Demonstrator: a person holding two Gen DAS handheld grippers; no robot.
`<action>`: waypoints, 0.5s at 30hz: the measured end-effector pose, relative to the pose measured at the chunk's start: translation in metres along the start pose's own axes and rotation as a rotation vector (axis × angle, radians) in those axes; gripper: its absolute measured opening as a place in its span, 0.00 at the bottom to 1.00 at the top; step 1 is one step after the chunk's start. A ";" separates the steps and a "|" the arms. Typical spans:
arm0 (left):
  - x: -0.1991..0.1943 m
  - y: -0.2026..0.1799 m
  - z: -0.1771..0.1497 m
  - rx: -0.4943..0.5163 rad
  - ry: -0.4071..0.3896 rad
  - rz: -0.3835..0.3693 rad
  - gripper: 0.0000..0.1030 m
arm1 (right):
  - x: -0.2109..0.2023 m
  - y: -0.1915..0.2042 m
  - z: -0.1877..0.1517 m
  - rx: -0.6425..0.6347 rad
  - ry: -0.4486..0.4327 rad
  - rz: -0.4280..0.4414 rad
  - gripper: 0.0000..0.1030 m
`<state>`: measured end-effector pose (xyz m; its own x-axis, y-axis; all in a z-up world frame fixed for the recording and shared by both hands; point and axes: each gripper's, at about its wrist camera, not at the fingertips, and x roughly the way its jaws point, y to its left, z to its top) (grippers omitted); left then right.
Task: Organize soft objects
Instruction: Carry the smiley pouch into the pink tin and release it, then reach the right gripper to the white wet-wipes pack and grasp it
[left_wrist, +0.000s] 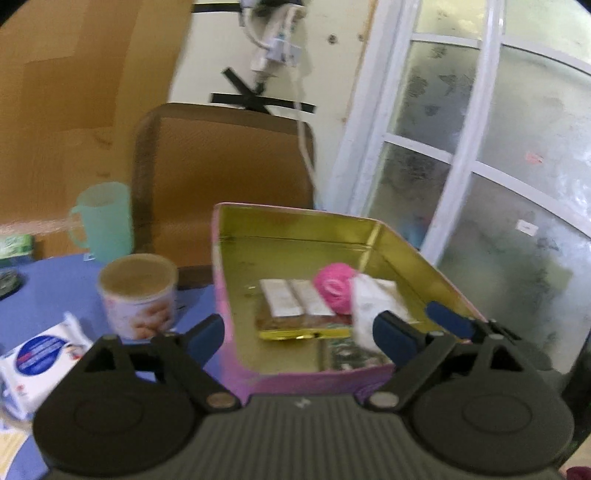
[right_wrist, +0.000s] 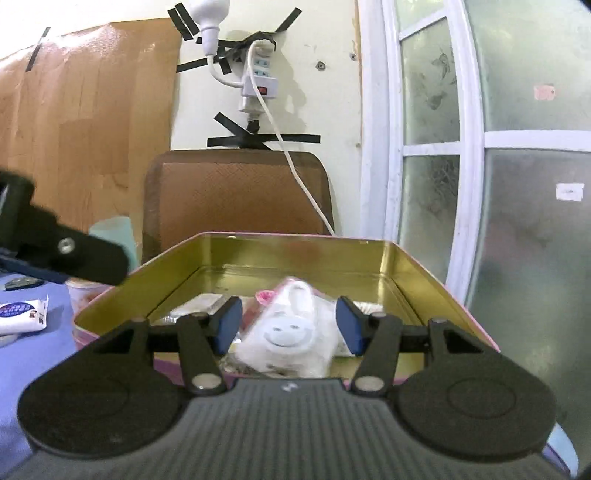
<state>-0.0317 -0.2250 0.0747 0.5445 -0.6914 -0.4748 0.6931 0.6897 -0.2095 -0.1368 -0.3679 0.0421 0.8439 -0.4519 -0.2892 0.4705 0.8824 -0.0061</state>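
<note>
So the right gripper (right_wrist: 287, 325) has its blue pads roughly half open, and a soft white plastic-wrapped pack with a smiley face (right_wrist: 291, 334) sits right between them. There's a visible gap on both sides, so I'd say the pads aren't pressing on it. It looks set down rather than gripped, though the blur makes that a judgement call. It rests at the near end of the pink rectangular tin with the gold inside (right_wrist: 424, 273), just past the fingertips, which fits: the tin looks like the collection spot for the soft stuff.

The left gripper (left_wrist: 301, 330) is spread wide and has hold of nothing. Its left finger hangs outside the tin's near-left wall, its right one over the inside, so it straddles that corner. Just beyond its right finger the same white pack leans up, and one of the other gripper's blue fingers (left_wrist: 452, 320) pokes in beside it. Further in sit a pink round fluffy ball (left_wrist: 334, 290) and two flat white sachets (left_wrist: 293, 297) on a brownish packet.

Out to the left of the left fingers, on the blue table (left_wrist: 51, 280), a white wet-wipes pack with a blue label (left_wrist: 40, 360) hasn't gone in yet, probably next. The round paper tub (left_wrist: 138, 295) and mint green plastic mug (left_wrist: 101, 221) don't look soft, so probably staying put.
</note>
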 end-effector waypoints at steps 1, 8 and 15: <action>-0.005 0.006 -0.003 -0.007 -0.008 0.014 0.88 | -0.002 0.002 0.000 0.006 -0.006 0.014 0.57; -0.053 0.083 -0.033 -0.101 -0.033 0.214 0.92 | -0.020 0.032 0.002 -0.022 -0.057 0.136 0.57; -0.095 0.181 -0.076 -0.278 -0.024 0.472 0.92 | -0.026 0.091 0.008 -0.071 0.001 0.388 0.57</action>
<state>0.0060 -0.0184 0.0170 0.7790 -0.2952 -0.5532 0.2214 0.9549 -0.1979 -0.1136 -0.2766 0.0572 0.9551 -0.0827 -0.2844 0.0974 0.9945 0.0379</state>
